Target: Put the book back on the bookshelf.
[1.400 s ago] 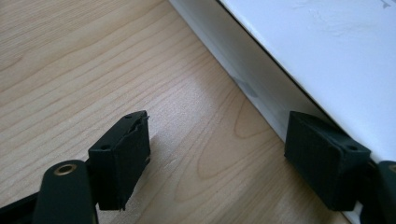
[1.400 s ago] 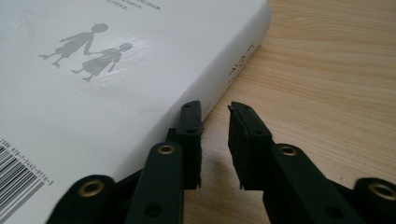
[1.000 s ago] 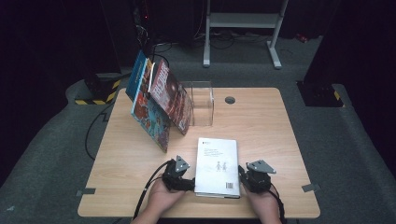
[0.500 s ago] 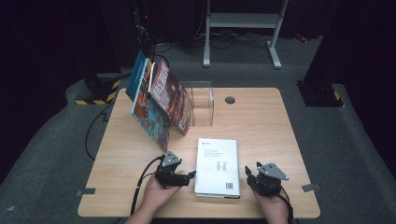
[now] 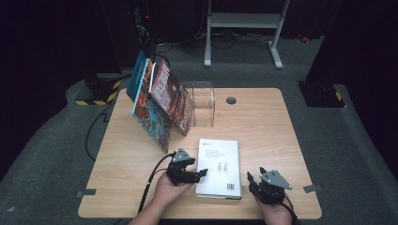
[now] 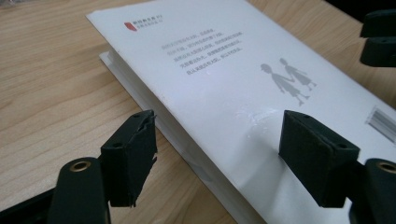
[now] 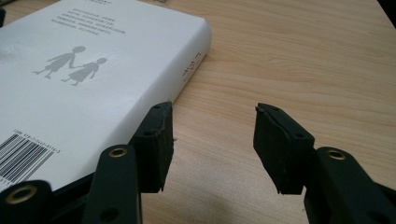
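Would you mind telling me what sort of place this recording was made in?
Probably a lab or recording studio rather than a home: a lone wooden table on grey carpet, dark surroundings, a white equipment stand behind it, and hazard-striped tape on the floor.

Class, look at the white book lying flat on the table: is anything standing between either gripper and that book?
Nothing visible does. The left gripper straddles the white book at its page edge, and the right gripper stands open beside its spine over bare table.

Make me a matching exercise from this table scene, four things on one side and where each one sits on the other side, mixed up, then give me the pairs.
1. white book
2. clear box
3. leaning books
4. right gripper

A. far left of the table, propped up
B. flat at the near edge, between the grippers
C. beside the white book's spine, jaws open
D. mid-table, right of the leaning books

Pairs: 1-B, 2-D, 3-A, 4-C
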Demonstrator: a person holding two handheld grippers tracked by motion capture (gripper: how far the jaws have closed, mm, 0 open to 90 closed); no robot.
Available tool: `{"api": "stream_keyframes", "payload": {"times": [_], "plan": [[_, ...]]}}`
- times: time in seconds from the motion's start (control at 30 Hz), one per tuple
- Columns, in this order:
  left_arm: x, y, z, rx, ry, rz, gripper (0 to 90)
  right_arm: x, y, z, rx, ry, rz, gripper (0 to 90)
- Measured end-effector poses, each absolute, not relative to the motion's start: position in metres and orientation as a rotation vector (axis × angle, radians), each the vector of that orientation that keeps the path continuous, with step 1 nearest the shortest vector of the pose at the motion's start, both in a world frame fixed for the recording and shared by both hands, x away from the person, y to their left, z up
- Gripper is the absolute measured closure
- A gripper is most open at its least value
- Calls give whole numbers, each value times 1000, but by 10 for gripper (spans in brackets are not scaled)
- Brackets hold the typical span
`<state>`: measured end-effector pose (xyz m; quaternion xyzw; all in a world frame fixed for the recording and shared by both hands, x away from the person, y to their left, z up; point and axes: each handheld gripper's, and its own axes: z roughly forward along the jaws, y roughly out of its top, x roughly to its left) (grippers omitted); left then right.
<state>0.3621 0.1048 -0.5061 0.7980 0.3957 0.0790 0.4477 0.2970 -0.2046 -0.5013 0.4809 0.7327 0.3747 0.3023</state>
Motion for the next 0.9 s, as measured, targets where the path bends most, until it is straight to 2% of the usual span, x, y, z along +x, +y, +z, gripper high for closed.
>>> {"api": "stream_keyframes", "payload": {"times": [0.33,0.43,0.9], "plan": [[374,98,-513,1943,995,98,248,292,-204,-500,1262,1942,1004,472],[377,97,-515,1937,1007,77,191,293,-201,-501,1260,1952,1004,472],[382,91,-520,1941,936,85,117,292,-198,-503,1249,1963,1002,470]]}}
